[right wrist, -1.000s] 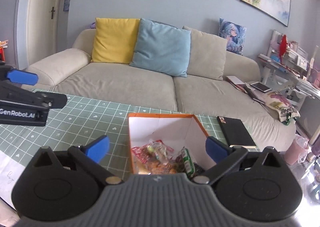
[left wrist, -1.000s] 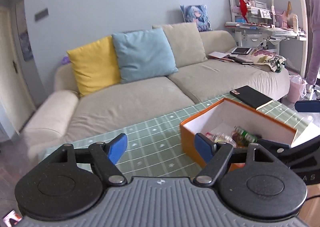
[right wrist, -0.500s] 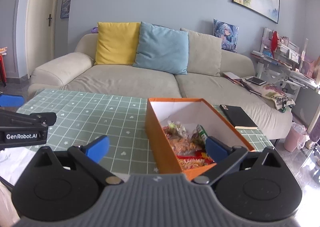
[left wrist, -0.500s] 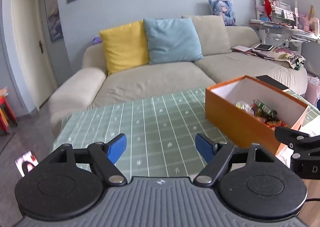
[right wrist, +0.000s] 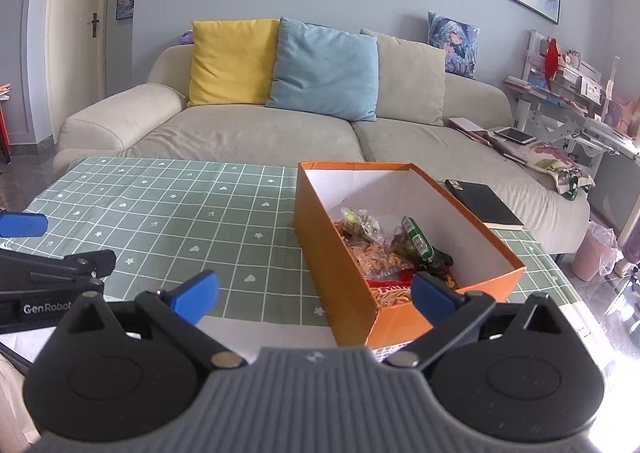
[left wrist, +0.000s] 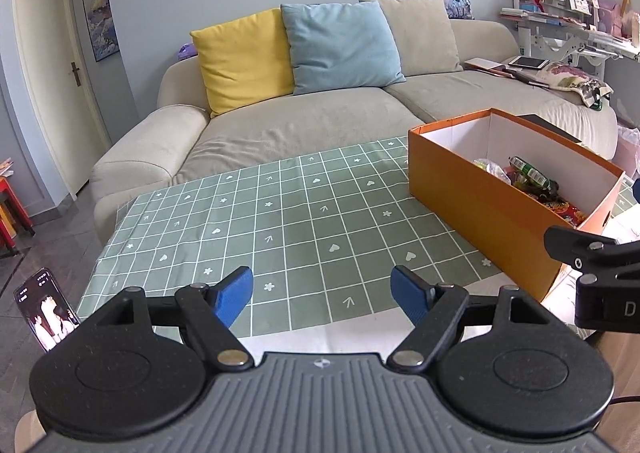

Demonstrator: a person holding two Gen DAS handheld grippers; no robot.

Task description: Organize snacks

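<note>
Both grippers, L (left wrist: 322, 295) & R (right wrist: 314, 293): jaws wide, empty. Snacks (right wrist: 384, 253) already in box (right wrist: 334, 253), at 1 o'clock from R. Judging next: check bench (right wrist: 168, 213) for strays, approach w/o nudging box.

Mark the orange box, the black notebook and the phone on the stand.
orange box (right wrist: 340, 265), right wrist view, outer left wall.
black notebook (right wrist: 484, 203), right wrist view, middle of its cover.
phone (left wrist: 48, 309), left wrist view, middle of its lit screen.

Matt orange cardboard box (right wrist: 344, 253), glossy crinkled snack wrappers (right wrist: 416, 241), checked cloth (left wrist: 280, 221).
</note>
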